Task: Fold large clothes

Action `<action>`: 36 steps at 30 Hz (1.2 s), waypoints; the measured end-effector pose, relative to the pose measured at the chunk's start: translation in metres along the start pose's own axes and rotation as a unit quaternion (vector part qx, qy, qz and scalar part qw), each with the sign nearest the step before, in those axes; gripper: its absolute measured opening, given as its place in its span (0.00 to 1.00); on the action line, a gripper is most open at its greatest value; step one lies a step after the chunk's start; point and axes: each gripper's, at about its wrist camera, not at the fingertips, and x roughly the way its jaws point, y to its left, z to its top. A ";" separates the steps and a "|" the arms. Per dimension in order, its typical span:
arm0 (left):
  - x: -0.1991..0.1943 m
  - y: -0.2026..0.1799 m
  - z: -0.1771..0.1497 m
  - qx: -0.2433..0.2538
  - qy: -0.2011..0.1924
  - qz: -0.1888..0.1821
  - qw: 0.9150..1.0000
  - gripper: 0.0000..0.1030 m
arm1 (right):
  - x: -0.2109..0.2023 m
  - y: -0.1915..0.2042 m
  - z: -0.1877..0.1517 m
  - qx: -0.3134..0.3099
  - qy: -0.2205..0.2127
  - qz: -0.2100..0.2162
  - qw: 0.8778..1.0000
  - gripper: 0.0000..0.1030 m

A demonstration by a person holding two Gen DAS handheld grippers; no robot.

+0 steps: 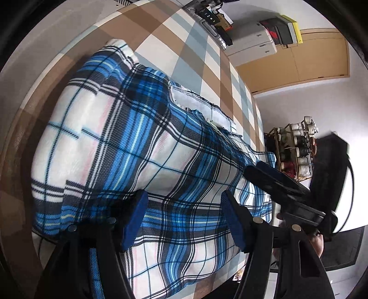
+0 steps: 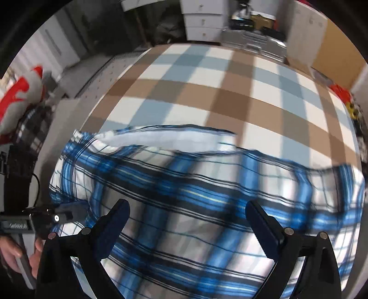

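garment (image 1: 128, 138): soft fleecy cloth, blue, white and black plaid, matt, with a white underside at the stitched edge
bed cover (image 1: 184, 53): smooth matt cloth in brown, grey-blue and white checks
my jaws: matt black plastic with blue, dull pads (image 1: 135, 220), bright metal pins
drawers (image 2: 202, 23): smooth white, slightly glossy

A checked cover (image 2: 207, 92) in brown, white and pale blue is lying across the bed. Beyond it a white drawer unit (image 2: 202, 20) is standing against the wall. A wooden door (image 1: 322, 57) is showing beside white walls, and a shoe rack (image 1: 296, 149) is standing nearby.
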 end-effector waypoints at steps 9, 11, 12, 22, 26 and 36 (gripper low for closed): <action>0.004 -0.003 0.002 0.001 0.004 0.000 1.000 0.59 | 0.050 0.007 0.001 0.004 0.041 -0.030 0.999 1.00; 0.004 -0.004 0.001 0.004 0.003 0.003 1.000 0.59 | 0.036 0.002 -0.005 -0.003 0.034 -0.009 0.999 1.00; 0.004 -0.005 0.001 0.006 0.002 0.004 1.000 0.59 | 0.024 -0.004 -0.010 -0.002 0.022 -0.003 1.000 1.00; 0.007 -0.011 0.000 0.021 -0.003 0.032 0.999 0.59 | -0.041 -0.168 -0.048 0.120 -0.024 -0.020 0.992 1.00; 0.009 -0.012 -0.001 0.030 -0.007 0.043 0.999 0.59 | -0.022 -0.200 -0.058 0.137 0.009 -0.043 0.990 1.00; 0.007 -0.011 -0.001 0.040 -0.007 0.049 0.998 0.59 | -0.011 -0.197 -0.049 0.120 -0.003 -0.045 0.992 1.00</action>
